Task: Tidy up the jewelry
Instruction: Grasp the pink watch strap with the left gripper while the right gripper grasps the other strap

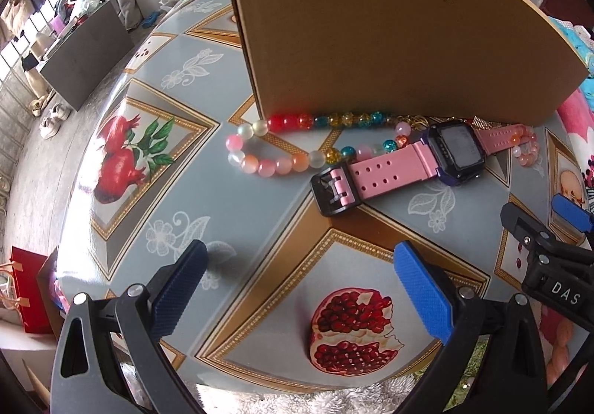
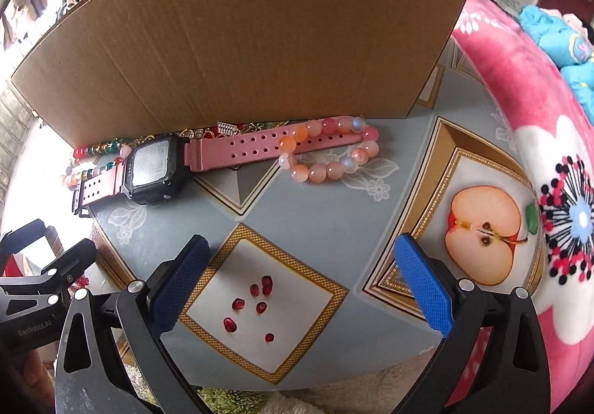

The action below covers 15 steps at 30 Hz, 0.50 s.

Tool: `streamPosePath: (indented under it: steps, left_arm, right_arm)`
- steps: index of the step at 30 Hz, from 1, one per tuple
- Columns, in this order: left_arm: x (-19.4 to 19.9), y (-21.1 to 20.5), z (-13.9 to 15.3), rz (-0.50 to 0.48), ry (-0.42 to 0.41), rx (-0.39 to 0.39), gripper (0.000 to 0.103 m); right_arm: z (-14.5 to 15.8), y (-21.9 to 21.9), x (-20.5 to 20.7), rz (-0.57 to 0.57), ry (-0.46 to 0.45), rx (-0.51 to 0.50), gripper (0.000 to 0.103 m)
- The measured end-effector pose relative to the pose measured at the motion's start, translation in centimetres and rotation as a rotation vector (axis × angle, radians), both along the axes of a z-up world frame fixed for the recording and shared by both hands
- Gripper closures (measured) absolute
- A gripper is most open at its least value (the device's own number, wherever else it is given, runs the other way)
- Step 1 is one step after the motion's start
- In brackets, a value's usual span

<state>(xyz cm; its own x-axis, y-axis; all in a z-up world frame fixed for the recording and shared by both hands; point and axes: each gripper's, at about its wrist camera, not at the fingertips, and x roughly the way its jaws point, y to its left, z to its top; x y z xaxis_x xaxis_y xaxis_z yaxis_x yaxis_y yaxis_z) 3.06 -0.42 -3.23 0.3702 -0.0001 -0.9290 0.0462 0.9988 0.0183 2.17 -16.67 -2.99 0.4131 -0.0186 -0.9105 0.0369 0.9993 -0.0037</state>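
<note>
Both grippers, left (image 1: 299,287) and right (image 2: 300,287), hover empty, fingers apart; pink watch (image 2: 156,169) lies lengthwise along the cardboard box (image 2: 245,42), across the bench (image 2: 315,213).

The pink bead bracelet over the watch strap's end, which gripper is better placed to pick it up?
Right. The pink bead bracelet lies almost straight ahead of the right gripper, whose jaws are open; for the left gripper it sits far right.
</note>
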Motion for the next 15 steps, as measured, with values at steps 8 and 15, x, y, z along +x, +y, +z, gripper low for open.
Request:
streamPosePath:
  steps: [8, 15]
  left_arm:
    - [1.5, 0.6, -0.1, -0.045, 0.013, 0.003, 0.004]
    - [1.3, 0.4, 0.0, -0.130, -0.039, -0.005, 0.004]
  right_arm:
    - [-0.1, -0.9, -2.0, 0.009, -0.026, 0.004, 0.007]
    - [0.1, -1.5, -2.2, 0.098, 0.002, 0.011, 0.007]
